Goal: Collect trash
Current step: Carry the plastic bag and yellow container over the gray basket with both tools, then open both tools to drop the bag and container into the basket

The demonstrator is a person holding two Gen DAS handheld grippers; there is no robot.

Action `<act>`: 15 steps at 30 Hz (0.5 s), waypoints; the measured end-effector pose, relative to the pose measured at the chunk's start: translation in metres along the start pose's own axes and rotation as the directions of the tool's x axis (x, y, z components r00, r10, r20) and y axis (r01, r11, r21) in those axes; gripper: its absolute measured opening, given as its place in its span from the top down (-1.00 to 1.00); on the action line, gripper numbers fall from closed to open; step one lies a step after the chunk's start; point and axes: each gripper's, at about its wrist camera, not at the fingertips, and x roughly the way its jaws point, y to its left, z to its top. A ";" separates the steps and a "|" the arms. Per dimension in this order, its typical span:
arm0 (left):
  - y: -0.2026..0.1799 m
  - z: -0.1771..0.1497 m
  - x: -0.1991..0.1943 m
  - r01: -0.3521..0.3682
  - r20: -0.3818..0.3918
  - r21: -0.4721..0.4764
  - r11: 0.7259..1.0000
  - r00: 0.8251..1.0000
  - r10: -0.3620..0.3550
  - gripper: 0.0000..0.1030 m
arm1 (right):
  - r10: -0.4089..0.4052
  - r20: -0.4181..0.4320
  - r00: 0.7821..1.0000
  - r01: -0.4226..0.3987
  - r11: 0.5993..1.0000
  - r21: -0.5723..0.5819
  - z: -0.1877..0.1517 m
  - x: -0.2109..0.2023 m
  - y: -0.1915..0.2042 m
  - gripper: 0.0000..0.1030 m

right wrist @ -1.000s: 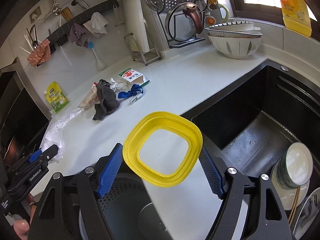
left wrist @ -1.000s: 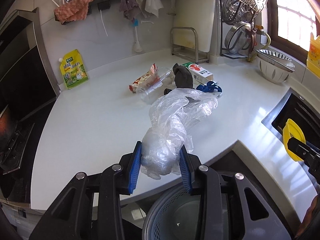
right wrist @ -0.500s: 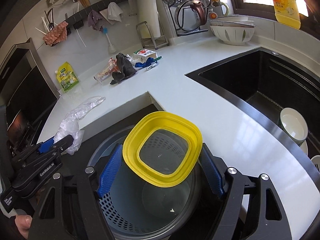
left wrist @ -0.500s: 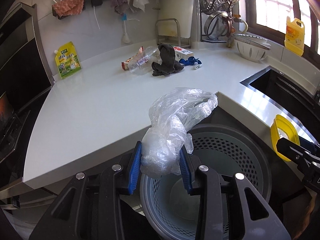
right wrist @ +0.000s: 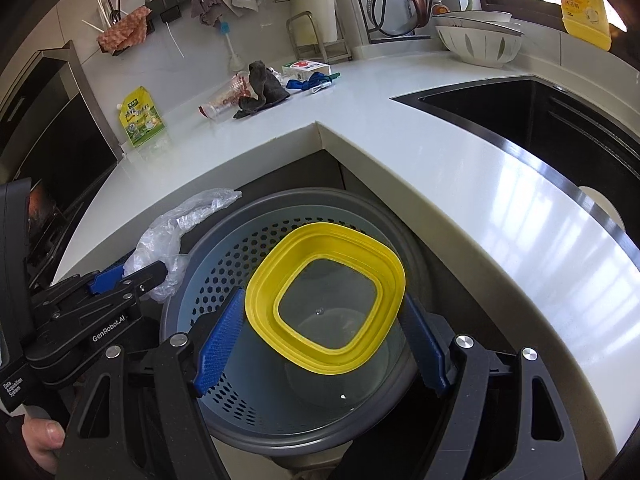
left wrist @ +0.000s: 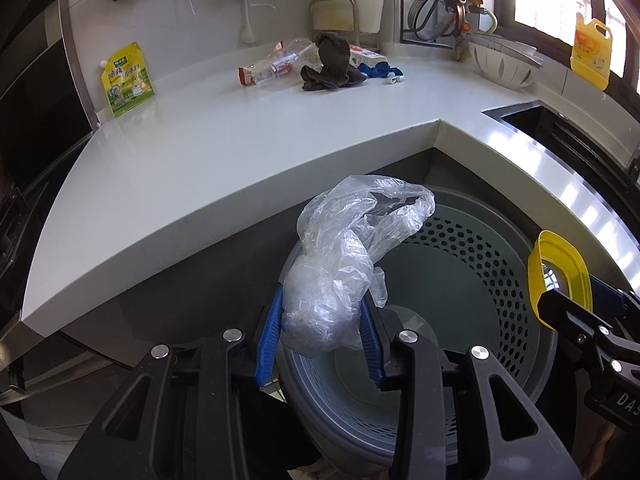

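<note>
My left gripper (left wrist: 322, 334) is shut on a crumpled clear plastic bag (left wrist: 344, 264) and holds it over the near rim of the grey perforated trash bin (left wrist: 480, 280). The bag also shows in the right wrist view (right wrist: 176, 232). My right gripper (right wrist: 320, 340) is shut on a yellow-rimmed clear square container (right wrist: 326, 298) and holds it above the bin's opening (right wrist: 224, 264). The container also shows at the right in the left wrist view (left wrist: 558, 272). More trash lies far back on the white counter: a clear plastic cup (left wrist: 280, 64), a dark cloth (left wrist: 330, 62), a small carton (right wrist: 306, 69).
The bin stands on the floor in the inner corner of the white L-shaped counter (left wrist: 240, 140). A black sink (right wrist: 540, 120) is at the right. A yellow-green pouch (left wrist: 126, 78) leans on the wall. A bowl (right wrist: 478, 42) and a yellow bottle (right wrist: 584, 12) stand by the window.
Both grippers have moved back and down from the counter to over the trash bin, still holding the bag and the yellow container. The bin now fills the lower part of both views.
</note>
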 end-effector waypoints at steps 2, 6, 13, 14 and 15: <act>-0.001 -0.001 0.001 0.006 -0.007 -0.001 1.000 1.000 -0.006 0.30 | 0.000 -0.009 1.000 0.000 1.000 -0.005 -0.003 0.002 0.000 -0.43; -0.003 -0.003 0.003 0.022 -0.020 0.004 1.000 1.000 -0.022 0.26 | 0.000 -0.025 1.000 0.000 1.000 0.000 -0.006 0.008 -0.002 -0.43; -0.002 -0.006 0.008 0.033 -0.047 0.003 0.999 0.998 -0.033 0.22 | 0.006 -0.046 0.999 -0.006 1.000 0.000 -0.008 0.015 -0.003 -0.43; -0.002 -0.006 0.008 0.032 -0.048 0.004 0.999 0.998 -0.032 0.21 | 0.006 -0.046 0.999 -0.006 1.000 -0.001 -0.008 0.015 -0.002 -0.43; -0.002 -0.007 0.009 0.035 -0.049 0.004 0.999 0.998 -0.034 0.21 | 0.008 -0.045 0.999 -0.008 1.000 -0.002 -0.008 0.015 -0.002 -0.43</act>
